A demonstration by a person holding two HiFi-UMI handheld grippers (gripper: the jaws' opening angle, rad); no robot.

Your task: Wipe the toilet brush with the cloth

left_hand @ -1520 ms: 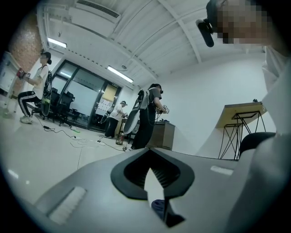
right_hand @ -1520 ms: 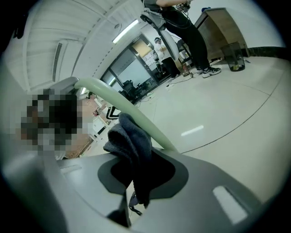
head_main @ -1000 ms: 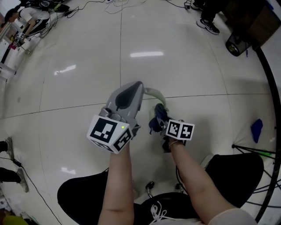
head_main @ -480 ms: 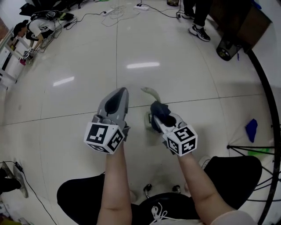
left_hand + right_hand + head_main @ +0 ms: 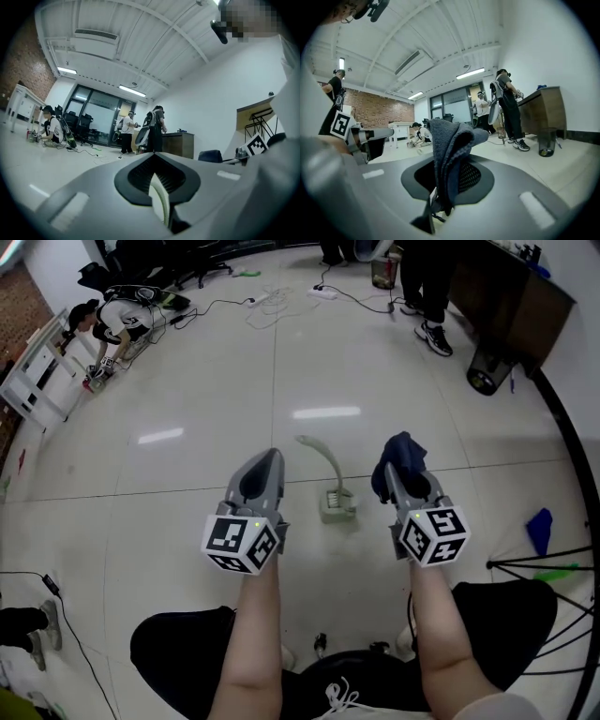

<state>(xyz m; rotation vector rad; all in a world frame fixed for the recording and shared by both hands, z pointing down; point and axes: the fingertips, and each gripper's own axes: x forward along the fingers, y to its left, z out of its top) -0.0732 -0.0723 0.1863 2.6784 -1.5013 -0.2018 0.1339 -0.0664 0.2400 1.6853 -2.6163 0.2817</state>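
Note:
A pale toilet brush (image 5: 336,491) with a curved handle rests on the tiled floor between my two grippers, touched by neither. The left gripper (image 5: 268,457) is held left of the brush, jaws shut with nothing between them; its own view (image 5: 159,187) looks out level across the room. To the right of the brush, the right gripper (image 5: 398,463) is shut on a dark blue cloth (image 5: 401,454). That cloth (image 5: 449,150) stands bunched up above the closed jaws of the right gripper (image 5: 440,192) in its view. The brush is in neither gripper view.
People stand at the far end near a dark desk (image 5: 511,296), and one crouches at the far left (image 5: 120,317). Cables (image 5: 281,301) trail over the floor. A black bin (image 5: 484,377), black stand legs (image 5: 539,563) and a blue item (image 5: 540,529) are at right.
Both grippers have risen off the brush and spread apart, the left going left, the right carrying the cloth to the right. The brush now lies uncovered between them.

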